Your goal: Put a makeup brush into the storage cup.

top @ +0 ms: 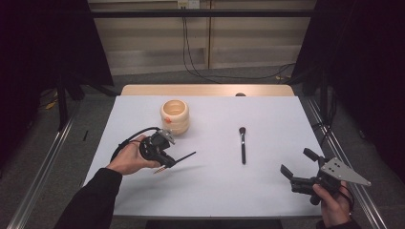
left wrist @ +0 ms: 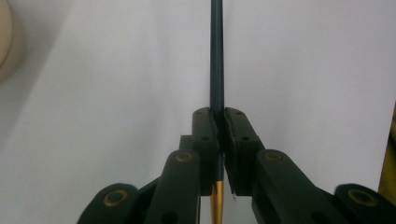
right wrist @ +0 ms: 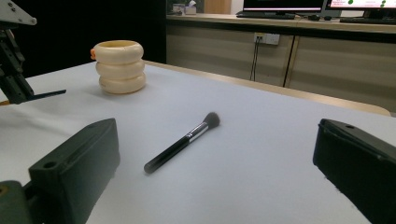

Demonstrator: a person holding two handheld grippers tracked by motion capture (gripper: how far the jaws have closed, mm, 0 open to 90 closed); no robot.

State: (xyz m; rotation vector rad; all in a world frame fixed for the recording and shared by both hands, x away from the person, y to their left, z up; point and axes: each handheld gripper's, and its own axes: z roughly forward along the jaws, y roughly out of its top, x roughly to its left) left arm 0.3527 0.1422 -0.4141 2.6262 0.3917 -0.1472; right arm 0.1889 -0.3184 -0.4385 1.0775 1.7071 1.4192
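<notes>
A: Left gripper (top: 168,159), lower left of the high view – jaws pinched tight on a thin dark-handled brush with a gold ferrule (top: 179,160). In the left gripper view the dark handle (left wrist: 217,70) runs straight up btwn the jaws, gold end poking out below them.

B: Lifted or on the table?

A: Looks held just above the white tabletop (top: 215,186); there's a shadow under it, but can't tell if the tip touches. Handle points toward frame centre.

B: And the other hand?

A: Right gripper (top: 298,164), lower right of the high view, jaws spread wide w/ nothing btwn them. In the right gripper view both black jaws sit at the bottom corners.

B: What else is out?

A: A black makeup brush with a silver ferrule and dark bristles (top: 243,144) lies flat near centre, bristles toward the top of the frame, well apart from both grippers. A cream ridged round holder (top: 175,115) stands upright, upper left of centre, near the left gripper, not touching.
</notes>
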